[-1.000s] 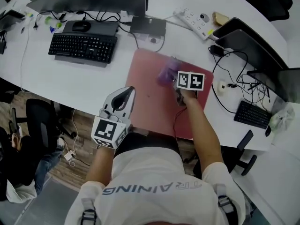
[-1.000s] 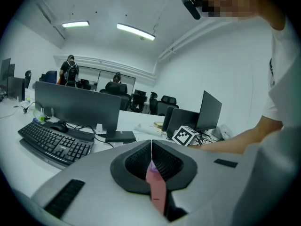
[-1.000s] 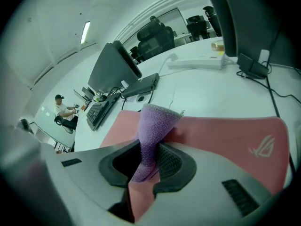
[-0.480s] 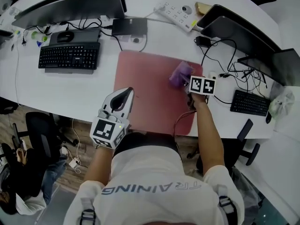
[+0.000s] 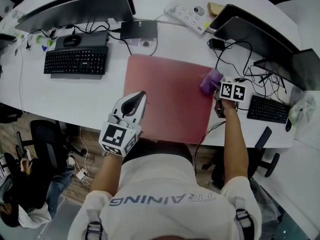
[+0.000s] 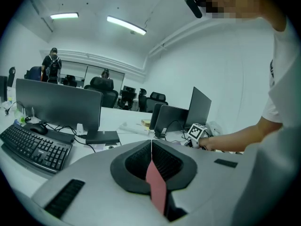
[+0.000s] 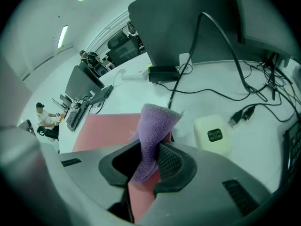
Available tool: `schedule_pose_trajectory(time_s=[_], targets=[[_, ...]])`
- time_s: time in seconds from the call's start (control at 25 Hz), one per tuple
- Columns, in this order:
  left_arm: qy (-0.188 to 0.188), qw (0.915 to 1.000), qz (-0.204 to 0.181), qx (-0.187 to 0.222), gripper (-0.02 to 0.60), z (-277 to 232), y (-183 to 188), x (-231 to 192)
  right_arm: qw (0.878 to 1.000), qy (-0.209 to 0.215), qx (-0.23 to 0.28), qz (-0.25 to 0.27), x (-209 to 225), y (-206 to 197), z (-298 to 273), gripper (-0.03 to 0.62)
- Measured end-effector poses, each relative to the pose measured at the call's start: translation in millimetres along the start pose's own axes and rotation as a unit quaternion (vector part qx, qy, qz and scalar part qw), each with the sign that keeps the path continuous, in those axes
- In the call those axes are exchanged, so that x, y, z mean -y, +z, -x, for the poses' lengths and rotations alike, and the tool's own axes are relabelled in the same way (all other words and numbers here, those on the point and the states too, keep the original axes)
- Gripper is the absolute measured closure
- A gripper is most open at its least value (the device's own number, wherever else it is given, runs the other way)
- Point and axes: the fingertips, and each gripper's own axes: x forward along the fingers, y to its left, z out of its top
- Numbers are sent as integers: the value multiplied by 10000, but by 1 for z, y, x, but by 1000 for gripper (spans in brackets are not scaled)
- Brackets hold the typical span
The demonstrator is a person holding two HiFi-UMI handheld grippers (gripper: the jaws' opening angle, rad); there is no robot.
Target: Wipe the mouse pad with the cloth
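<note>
Head view has the pink mouse pad (image 5: 167, 96) lying in the middle of the white desk (image 5: 100, 99), right in front of the person. The purple cloth (image 5: 211, 81) is out at the pad's far right corner, about on its edge.

The right gripper (image 7: 150, 161) is clamped shut on the cloth. In the right gripper view the jaws pinch the lower part of it, and the rest pokes out forward past the tips in a loose fold. A small white box (image 7: 214, 135) and a bunch of cables (image 7: 242, 114) sit on the desk just beyond that corner.

The left gripper (image 6: 151, 161) has its jaws closed together with nothing in them, only a sliver of pink pad showing behind. It sits at the pad's near left edge, and I honestly can't tell if it's pressing down or just hanging above.

I'd say this is mid-wipe, at the right-hand end of a pass, with most of the pad open to the left. The next move probably calls for dragging the cloth back across toward the keyboard (image 5: 76, 60) side. It needs to stay pressed flat instead of folded up, and the stroke should stay off the box and cables.
</note>
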Motion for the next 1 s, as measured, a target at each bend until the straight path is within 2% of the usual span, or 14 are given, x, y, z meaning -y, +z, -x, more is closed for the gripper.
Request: schedule_pose_trajectory(time_s=[0.12,0.2,0.4,0.6,0.68,0.8,1.0], targets=[[45,10000,0,51,549,13,2,-1,9977,-481,150,444,-1,-1,16,490],[125,9999,-63,92,549,27,4,-6,9948,-569,516,662,-20,1,32,490],[323,9992,-124,224,549,70,3,-24,9866,88,1490,665,-110,-5,63,490],[409,9982,-70,438,549,115,5,-38,9653,705,2188,1238,-226,-10,95,490],[444,9978,-81,494,549,133,5,-43,9581,999,2246,1470,-270,-16,103,490],[527,9970,-90,555,549,158,3,-50,9518,1435,2055,1766,-325,-31,100,490],[763,9952,8,608,549,195,-8,-64,9506,1931,1433,1963,-386,-60,58,490]])
